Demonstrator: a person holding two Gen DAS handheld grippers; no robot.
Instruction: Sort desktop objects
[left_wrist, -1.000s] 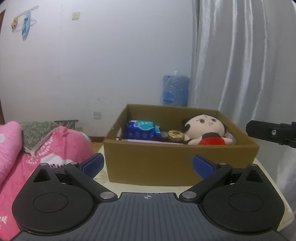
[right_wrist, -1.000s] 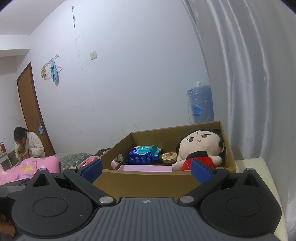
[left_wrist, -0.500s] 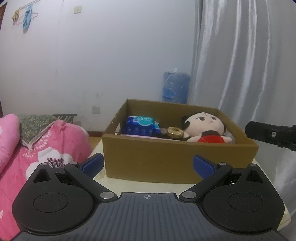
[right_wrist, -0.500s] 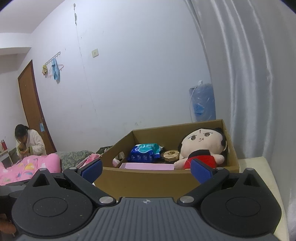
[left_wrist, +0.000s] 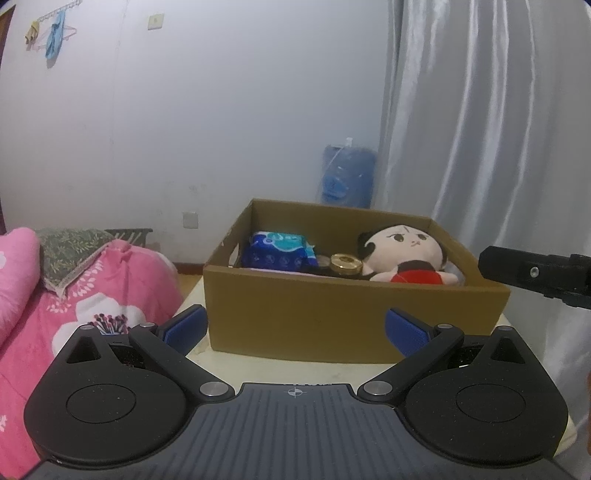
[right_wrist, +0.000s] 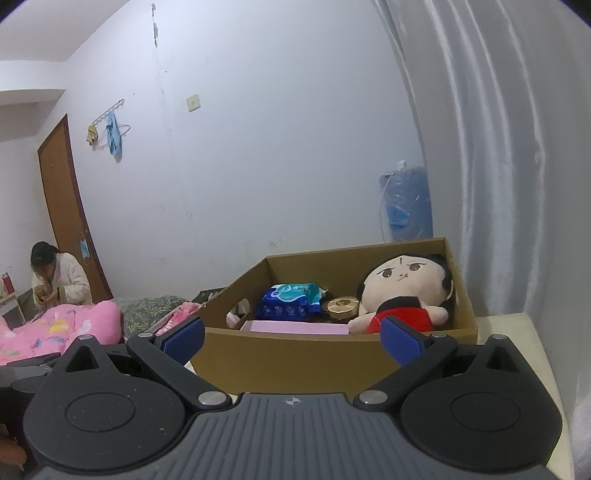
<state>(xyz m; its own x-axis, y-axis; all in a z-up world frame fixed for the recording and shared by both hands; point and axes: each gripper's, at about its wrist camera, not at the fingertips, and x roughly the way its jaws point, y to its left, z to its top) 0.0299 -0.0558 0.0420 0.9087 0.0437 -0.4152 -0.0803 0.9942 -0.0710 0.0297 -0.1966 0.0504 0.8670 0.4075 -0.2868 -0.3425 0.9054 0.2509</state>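
- A pale cream table (left_wrist: 236, 363) fills the lower middle of the left wrist view and shows at lower right in the right wrist view.
- A brown cardboard box (left_wrist: 332, 321) sits directly on the table, open at the top.
- A bed with a pink blanket (left_wrist: 88, 295) lies at left, beside the table.

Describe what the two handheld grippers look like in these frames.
Both look identical: the left gripper and right gripper have black linkage arms with silver pivot pins, two round black discs, a ribbed grey body bearing a small crosshair mark, and blue pads on the fingers. No cables or sleeves show.
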